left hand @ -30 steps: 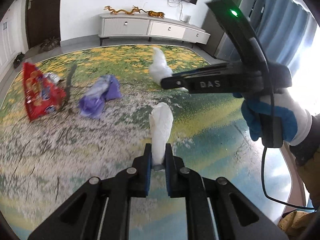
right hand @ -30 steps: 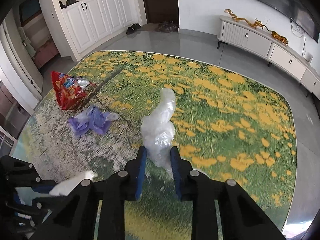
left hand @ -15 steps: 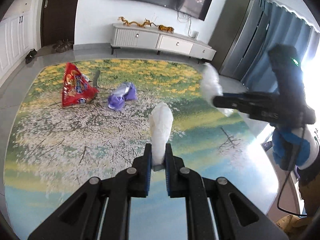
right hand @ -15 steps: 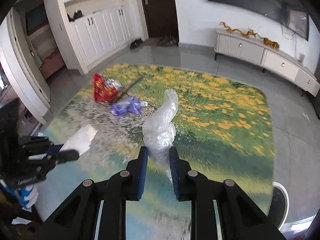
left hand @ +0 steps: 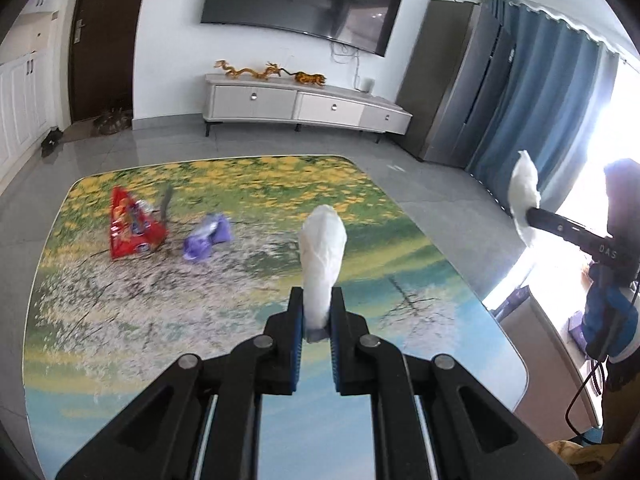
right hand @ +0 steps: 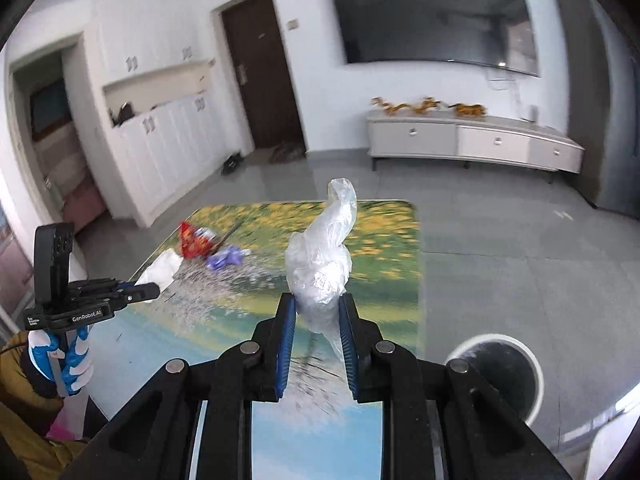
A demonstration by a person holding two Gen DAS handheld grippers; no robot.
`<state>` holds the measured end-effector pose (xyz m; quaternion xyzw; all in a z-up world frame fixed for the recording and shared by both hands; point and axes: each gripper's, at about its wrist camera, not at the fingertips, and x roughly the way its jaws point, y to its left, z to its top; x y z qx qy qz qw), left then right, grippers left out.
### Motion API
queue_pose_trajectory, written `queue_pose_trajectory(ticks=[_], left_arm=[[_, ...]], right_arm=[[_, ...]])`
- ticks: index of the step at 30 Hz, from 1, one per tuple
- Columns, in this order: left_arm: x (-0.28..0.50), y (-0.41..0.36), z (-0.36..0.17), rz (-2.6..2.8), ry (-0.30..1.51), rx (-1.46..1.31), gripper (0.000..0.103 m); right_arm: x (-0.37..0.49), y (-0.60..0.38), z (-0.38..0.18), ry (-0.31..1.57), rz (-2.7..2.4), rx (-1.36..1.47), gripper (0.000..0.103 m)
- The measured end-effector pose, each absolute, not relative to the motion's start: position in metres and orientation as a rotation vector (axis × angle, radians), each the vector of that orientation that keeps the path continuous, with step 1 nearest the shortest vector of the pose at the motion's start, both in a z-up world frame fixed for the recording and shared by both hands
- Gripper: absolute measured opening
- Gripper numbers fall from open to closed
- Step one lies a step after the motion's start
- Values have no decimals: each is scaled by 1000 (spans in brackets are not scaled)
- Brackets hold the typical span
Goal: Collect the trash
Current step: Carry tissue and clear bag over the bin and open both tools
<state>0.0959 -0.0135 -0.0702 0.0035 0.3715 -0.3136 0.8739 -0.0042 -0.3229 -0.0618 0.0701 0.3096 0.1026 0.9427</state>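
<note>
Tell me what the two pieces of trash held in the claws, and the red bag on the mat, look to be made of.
White crumpled wad in the left claw: matte, soft folds, likely tissue paper. Clear crinkled bag in the right claw: see-through, glossy, thin plastic film. Red snack bag: printed, with a shiny silvery patch, probably foil-lined plastic.

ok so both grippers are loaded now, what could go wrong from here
1. The clear plastic bag bulges loosely above the right gripper, held only by its lower end; it could slip out before reaching the white-rimmed bin.
2. The white tissue wad stands tall out of the left gripper, so a quick swing might shake it free.
3. The red snack bag and purple wrapper lie on the mat, easy to forget.
</note>
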Motion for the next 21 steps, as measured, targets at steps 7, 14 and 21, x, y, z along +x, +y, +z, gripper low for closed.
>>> queue_pose_trajectory(ticks=[7, 14, 21], left_arm=[[85, -54, -63, -712, 775, 67, 11], [80, -83, -53, -749, 764, 99, 11], [76, -127, -44, -800, 756, 137, 11]], right_arm=[[-29, -370, -69, 603, 103, 209, 21], [-37, -396, -74, 583, 64, 256, 21], [-50, -418, -81, 568, 30, 299, 21]])
